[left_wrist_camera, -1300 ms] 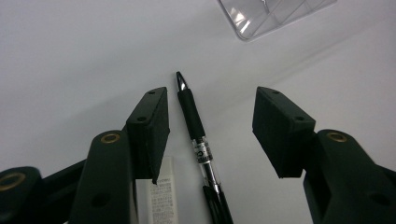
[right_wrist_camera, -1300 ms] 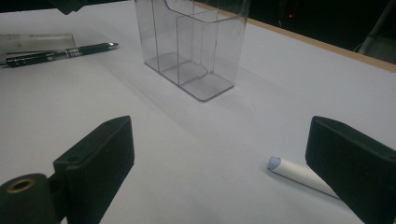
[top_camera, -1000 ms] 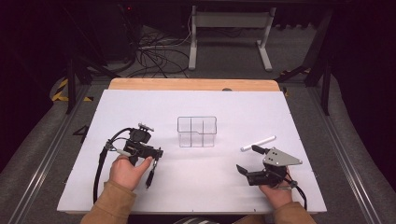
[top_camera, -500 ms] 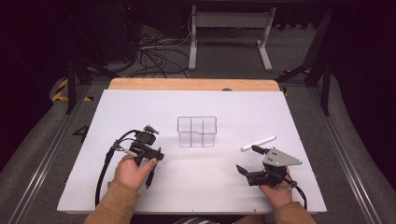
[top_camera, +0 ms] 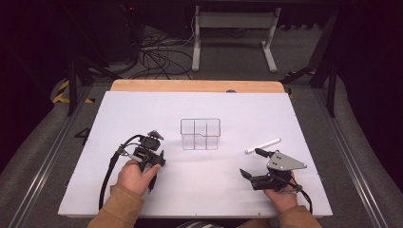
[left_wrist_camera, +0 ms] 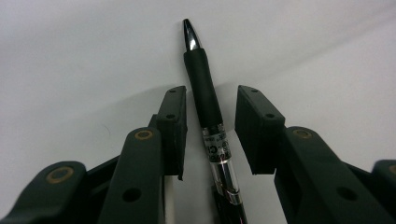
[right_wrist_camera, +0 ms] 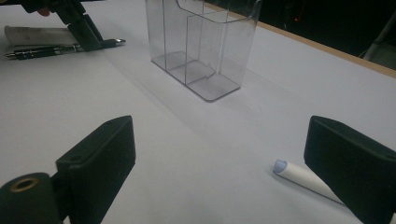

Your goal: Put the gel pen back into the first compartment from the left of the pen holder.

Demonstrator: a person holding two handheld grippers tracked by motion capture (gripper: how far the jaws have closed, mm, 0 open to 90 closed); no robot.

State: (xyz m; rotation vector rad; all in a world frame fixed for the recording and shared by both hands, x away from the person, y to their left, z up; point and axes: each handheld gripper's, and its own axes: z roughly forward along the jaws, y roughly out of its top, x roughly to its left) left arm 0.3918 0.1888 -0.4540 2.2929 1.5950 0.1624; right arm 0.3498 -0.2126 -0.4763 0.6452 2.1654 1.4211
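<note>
A black pen (left_wrist_camera: 203, 79) with a clear barrel lies flat on the white table (top_camera: 204, 185). My left gripper (left_wrist_camera: 212, 100) points down over it with a jaw on either side. The jaws have just been closing, and a thin gap still shows between each pad and the pen. In the high view the left gripper (top_camera: 153, 161) sits at the front left under a hand. My right gripper (top_camera: 249, 161) rests at the front right, wide open and empty (right_wrist_camera: 222, 140). A white marker (top_camera: 263, 146) lies just beyond its right jaw (right_wrist_camera: 303, 179).
A clear plastic organizer (top_camera: 200, 134) with several compartments stands upright mid-table and looks empty (right_wrist_camera: 201, 46). The right gripper view also catches the left gripper (right_wrist_camera: 77, 21), the pen (right_wrist_camera: 60, 49) and a pale tube (right_wrist_camera: 37, 35) behind it. A wooden edge (top_camera: 197, 86) borders the far side.
The left hand has shifted slightly right and toward the front with its gripper, and the jaws have narrowed around the pen. The right gripper has stayed put.
</note>
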